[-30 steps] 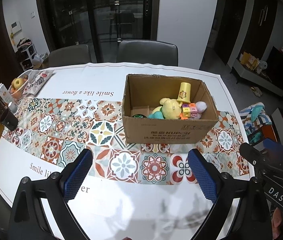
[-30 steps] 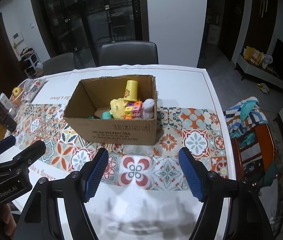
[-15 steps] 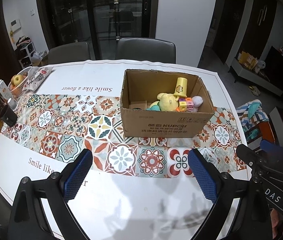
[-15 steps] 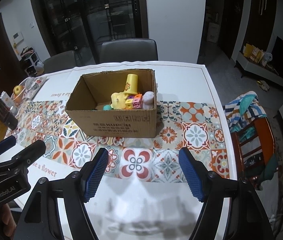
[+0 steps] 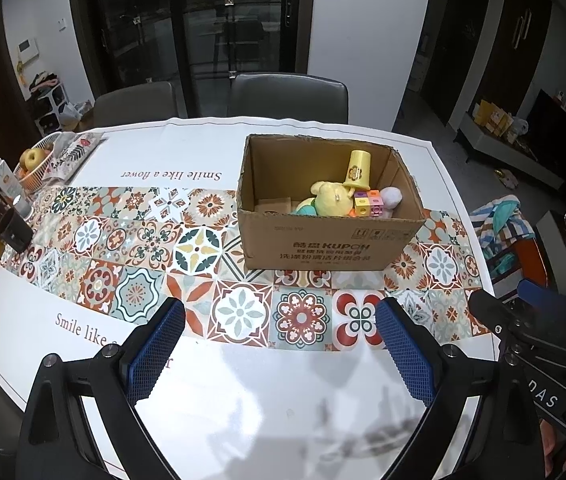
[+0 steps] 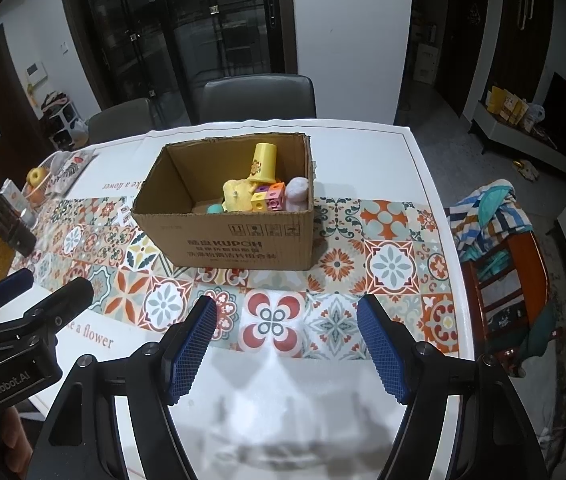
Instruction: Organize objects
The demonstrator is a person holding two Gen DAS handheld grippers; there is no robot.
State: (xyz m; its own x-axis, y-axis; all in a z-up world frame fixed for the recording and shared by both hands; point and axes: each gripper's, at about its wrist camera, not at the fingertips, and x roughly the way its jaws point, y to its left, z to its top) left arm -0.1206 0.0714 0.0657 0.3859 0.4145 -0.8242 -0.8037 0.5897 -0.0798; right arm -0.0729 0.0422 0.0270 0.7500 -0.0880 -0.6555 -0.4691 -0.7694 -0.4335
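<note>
Sitting toward the far right of the patterned tablecloth (image 5: 131, 240), the cardboard box (image 5: 323, 244) holds a yellow plush (image 5: 329, 200), an upturned yellow cup (image 5: 357, 170), coloured blocks (image 5: 369, 204) and a pale fuzzy toy (image 5: 391, 197). Its front reads "KUPOH" above small print I can't make out. The cloth says "Smile like a flower". The left gripper (image 5: 279, 346) and right gripper (image 6: 287, 338) hover near the table edge, both spread wide and empty. A careless reach could topple the leaning cup or snag the box rim.
</note>
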